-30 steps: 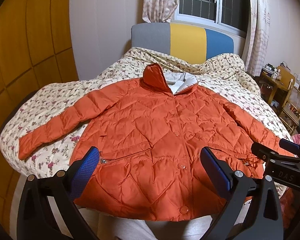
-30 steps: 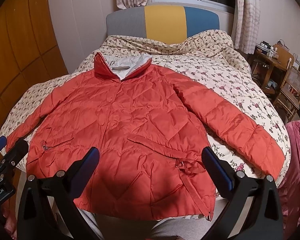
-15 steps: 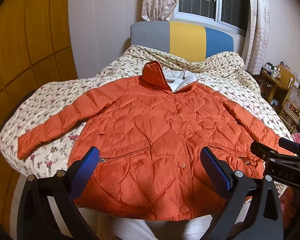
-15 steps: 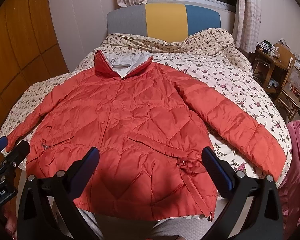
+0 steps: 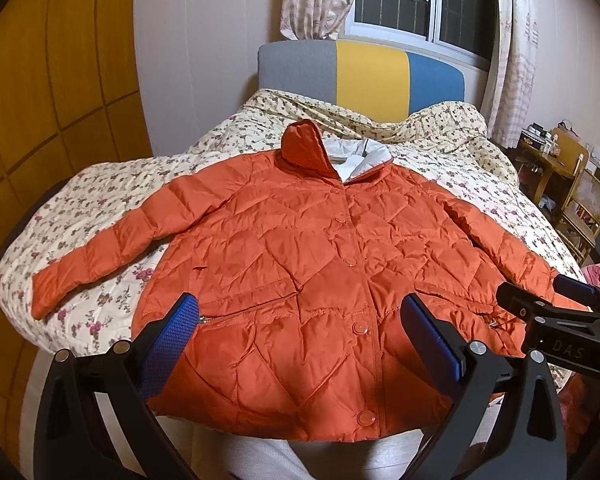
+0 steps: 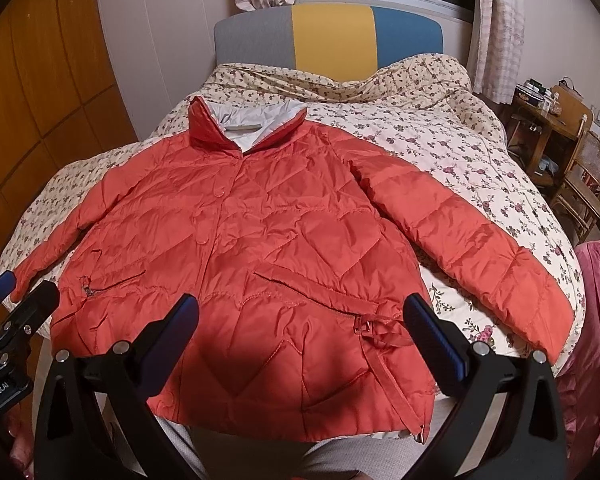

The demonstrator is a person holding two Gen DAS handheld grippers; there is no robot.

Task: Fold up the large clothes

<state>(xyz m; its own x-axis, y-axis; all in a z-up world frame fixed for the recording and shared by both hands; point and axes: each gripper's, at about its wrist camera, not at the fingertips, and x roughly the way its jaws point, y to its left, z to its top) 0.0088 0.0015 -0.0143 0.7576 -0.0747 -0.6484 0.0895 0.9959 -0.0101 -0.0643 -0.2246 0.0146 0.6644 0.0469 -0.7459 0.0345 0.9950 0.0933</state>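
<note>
Jacket (image 5: pixel 300 280) flat on bed (image 5: pixel 100 208), headboard (image 5: pixel 360 76) behind.

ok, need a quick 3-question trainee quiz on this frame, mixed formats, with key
1. True or false: the orange jacket lies spread flat, front up, on the floral quilt.
2. Multiple choice: the left gripper and right gripper are: A) both open and holding nothing, B) both shut on a sleeve, C) one open, one shut on the hem.
3. Fill in: the jacket's collar points toward the grey, yellow and ____ headboard.

Key: 1 true; 2 A; 3 blue
</note>
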